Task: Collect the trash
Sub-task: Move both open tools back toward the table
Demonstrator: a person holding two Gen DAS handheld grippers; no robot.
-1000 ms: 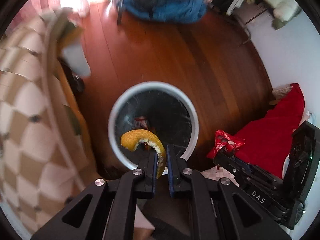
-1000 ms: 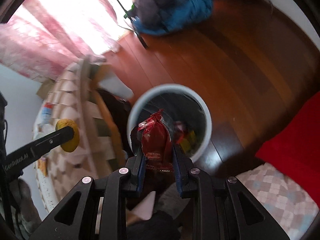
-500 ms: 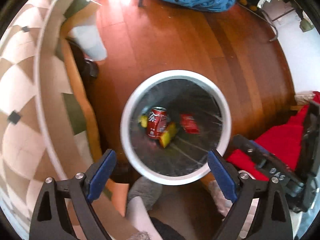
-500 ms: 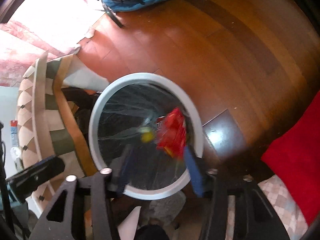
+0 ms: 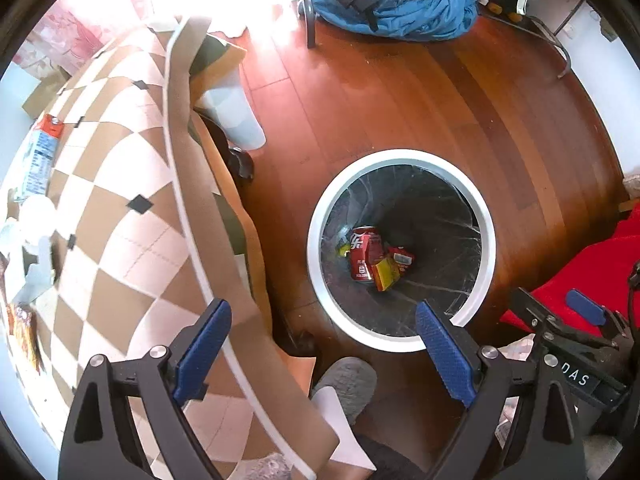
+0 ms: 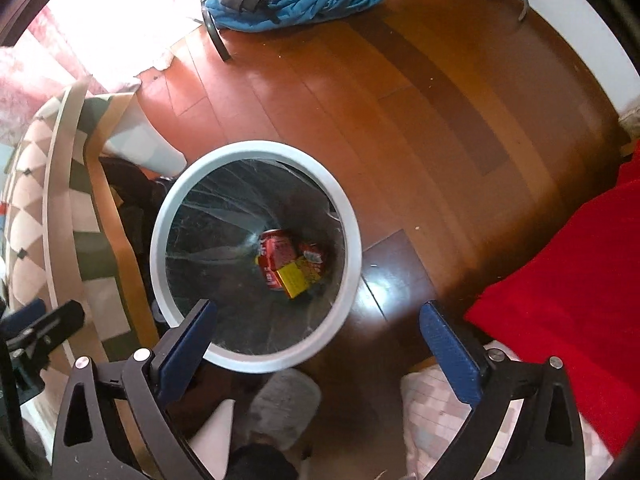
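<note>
A round white-rimmed trash bin (image 5: pixel 400 156) (image 6: pixel 256 146) with a black liner stands on the wooden floor below both grippers. At its bottom lie a red soda can (image 5: pixel 362 256) (image 6: pixel 274 252), a yellow box (image 5: pixel 386 274) (image 6: pixel 296 278) and a red wrapper (image 5: pixel 402 258) (image 6: pixel 314 254). My left gripper (image 5: pixel 320 310) is open and empty, straddling the bin's near-left rim and the table edge. My right gripper (image 6: pixel 318 309) has its jaws opening wide with nothing between them, over the bin's near-right rim.
A table with a checkered cloth (image 5: pixel 120 200) stands left of the bin and carries a carton (image 5: pixel 40 156), crumpled paper (image 5: pixel 28 248) and a snack wrapper (image 5: pixel 22 332). A blue jacket (image 5: pixel 400 8) lies far back, a red cloth (image 6: pixel 560 280) at right. A person's grey slipper (image 6: pixel 284 404) is near the bin.
Both grippers opened: the orange peel left the left one and the red wrapper fell from the right one into the bin. The right gripper sank closer to the bin.
</note>
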